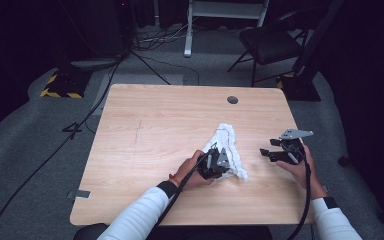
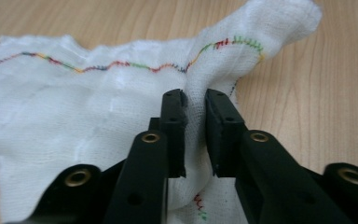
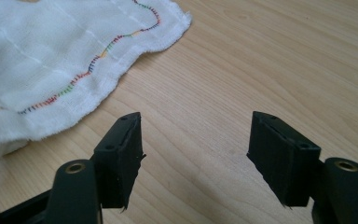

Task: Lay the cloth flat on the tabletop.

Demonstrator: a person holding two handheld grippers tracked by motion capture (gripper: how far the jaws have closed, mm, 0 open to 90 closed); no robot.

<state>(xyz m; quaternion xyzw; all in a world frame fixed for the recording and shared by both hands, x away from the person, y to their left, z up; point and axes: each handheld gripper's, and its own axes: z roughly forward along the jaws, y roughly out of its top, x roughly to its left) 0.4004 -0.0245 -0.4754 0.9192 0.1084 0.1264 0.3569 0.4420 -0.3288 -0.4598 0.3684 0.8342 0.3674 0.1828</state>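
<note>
On the right half of the light wooden table [image 1: 145, 150], a crumpled white gauze cloth with a multicoloured stitched hem [image 1: 228, 145] is seen lying in a rumpled heap. The left gripper [image 1: 219, 161] is held low at the near edge of that cloth by a hand [image 1: 192, 172] whose white-sleeved forearm is stretched in from the bottom of the high view. Its jaws are closed narrowly, and a raised fold of the cloth [image 2: 121, 116] is pinched between them, as is made plain in the left gripper view; from above, this grip is hidden under the gripper's body. The right gripper [image 1: 269, 153] is held to the right of the cloth, apart from it, pointing toward it, with its grey three-cornered plate on top. In the right gripper view its jaws are shown spread wide over bare wood, nothing between them, and the stitched hem of the cloth [image 3: 65, 60] is seen lying flat just beyond the left jaw.
</note>
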